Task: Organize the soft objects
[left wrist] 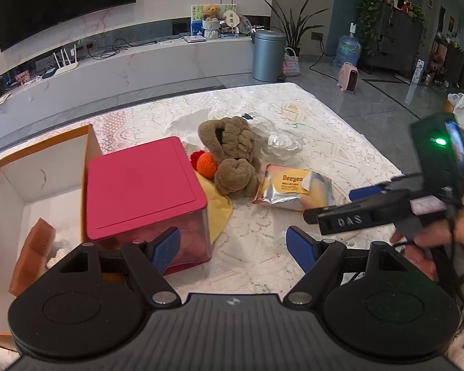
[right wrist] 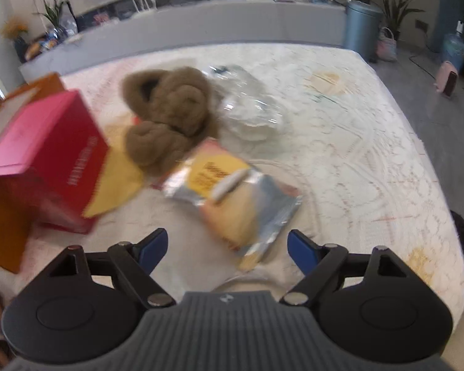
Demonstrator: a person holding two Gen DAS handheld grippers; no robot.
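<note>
A brown plush toy [left wrist: 232, 154] lies mid-table, also in the right wrist view [right wrist: 170, 114]. An orange knitted ball [left wrist: 206, 162] and a red one [left wrist: 195, 156] sit at its left. A silver and yellow snack pack [left wrist: 294, 188] lies to its right, just ahead of my right gripper [right wrist: 225, 247], which is open and empty. A clear plastic bag [left wrist: 278, 139] lies behind. My left gripper [left wrist: 233, 247] is open and empty, beside the red-lidded box [left wrist: 142, 185]. The right gripper shows at the right of the left wrist view [left wrist: 355, 204].
An orange cardboard box [left wrist: 31, 185] with a white inside stands at the left and holds a brown sponge [left wrist: 34, 247]. A yellow cloth [left wrist: 218, 210] lies under the red-lidded box. The table [left wrist: 340, 142] has a lace cover. The floor drops off to the right.
</note>
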